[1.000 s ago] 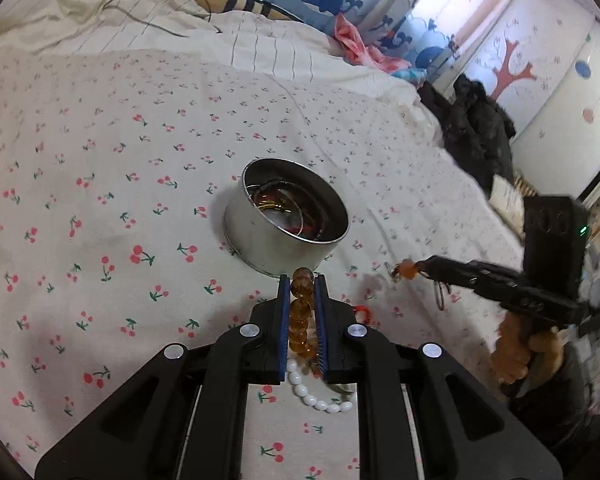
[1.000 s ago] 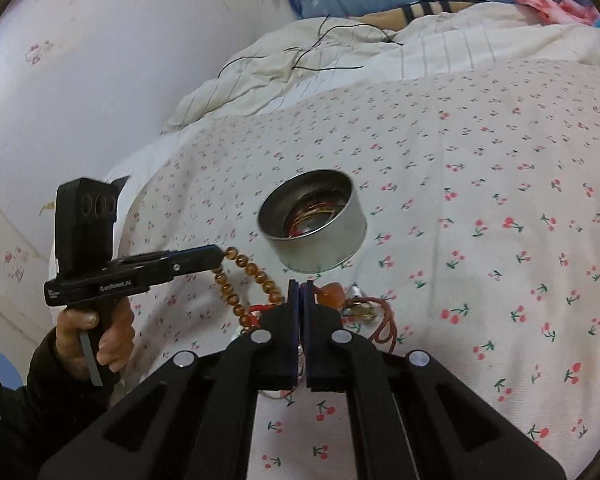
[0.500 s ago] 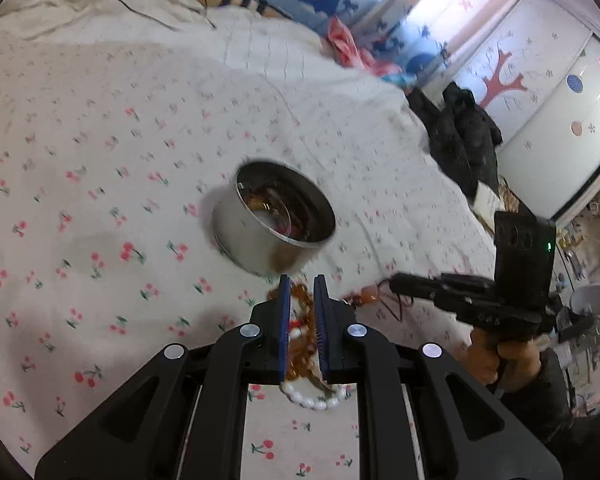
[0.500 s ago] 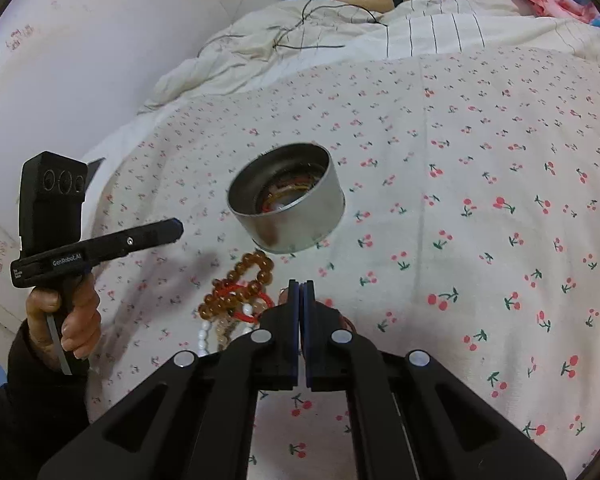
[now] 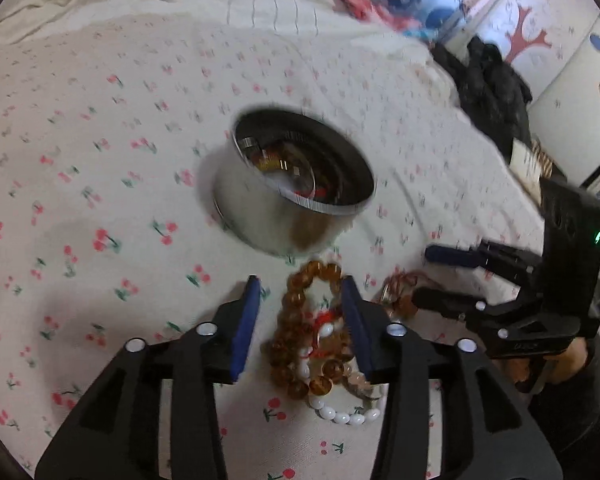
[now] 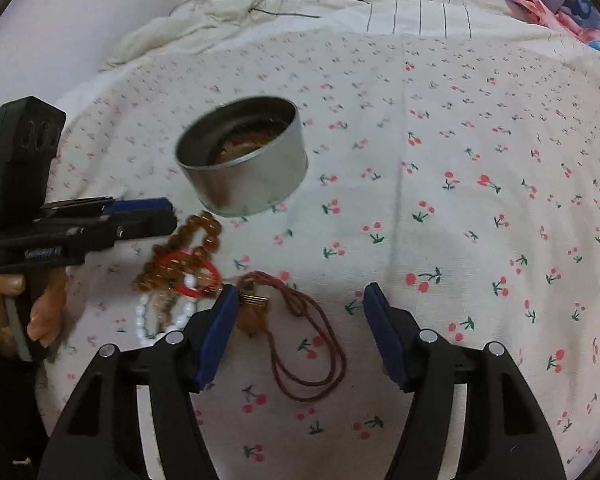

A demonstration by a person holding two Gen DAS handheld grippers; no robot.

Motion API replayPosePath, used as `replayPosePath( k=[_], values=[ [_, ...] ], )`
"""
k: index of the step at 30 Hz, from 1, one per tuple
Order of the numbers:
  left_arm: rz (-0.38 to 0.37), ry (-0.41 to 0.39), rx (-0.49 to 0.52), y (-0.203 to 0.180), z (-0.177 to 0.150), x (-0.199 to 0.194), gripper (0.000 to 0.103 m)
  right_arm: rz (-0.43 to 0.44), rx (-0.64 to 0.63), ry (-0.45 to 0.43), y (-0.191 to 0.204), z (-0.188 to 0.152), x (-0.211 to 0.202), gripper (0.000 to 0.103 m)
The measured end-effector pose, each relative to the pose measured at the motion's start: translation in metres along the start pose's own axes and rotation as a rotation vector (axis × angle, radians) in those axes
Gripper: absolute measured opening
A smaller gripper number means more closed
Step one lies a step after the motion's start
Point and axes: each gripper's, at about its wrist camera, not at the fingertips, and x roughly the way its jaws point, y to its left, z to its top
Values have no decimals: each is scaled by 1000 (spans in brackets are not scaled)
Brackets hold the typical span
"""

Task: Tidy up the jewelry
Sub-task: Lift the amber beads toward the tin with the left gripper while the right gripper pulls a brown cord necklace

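Note:
A round metal tin (image 5: 296,196) (image 6: 244,156) with jewelry inside stands on the cherry-print bedspread. An amber bead bracelet (image 5: 300,332) (image 6: 188,256) lies in a heap with a red cord and a white bead bracelet (image 5: 342,414) (image 6: 160,316) just in front of the tin. My left gripper (image 5: 300,304) is open and empty, its jaws either side of the amber beads. A pendant on a brown cord (image 6: 300,332) lies on the bedspread between the jaws of my right gripper (image 6: 298,312), which is open and empty. Each gripper shows in the other's view (image 5: 440,276) (image 6: 156,220).
The cherry-print bedspread (image 6: 460,200) spreads wide to the right. A rumpled cream duvet with a thin cable (image 6: 260,4) lies at the back. Dark clothes (image 5: 492,92) hang off the bed's far right side by a white wardrobe.
My left gripper let go of the amber beads, which dropped onto the bedspread, and opened wide. My right gripper opened from shut and the pendant necklace now lies loose between its jaws.

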Motion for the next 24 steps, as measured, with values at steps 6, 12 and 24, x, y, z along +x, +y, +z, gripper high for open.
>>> replayPosePath(
  k=[6, 12, 24],
  values=[
    [132, 25, 88, -15, -3, 9, 10, -22, -75, 35, 9, -4, 7, 35],
    [50, -146, 6, -2, 7, -47, 10, 16, -16, -8, 0, -2, -2, 18],
    [-99, -268, -22, 3, 10, -78, 10, 96, 62, -79, -10, 3, -22, 18]
  ],
)
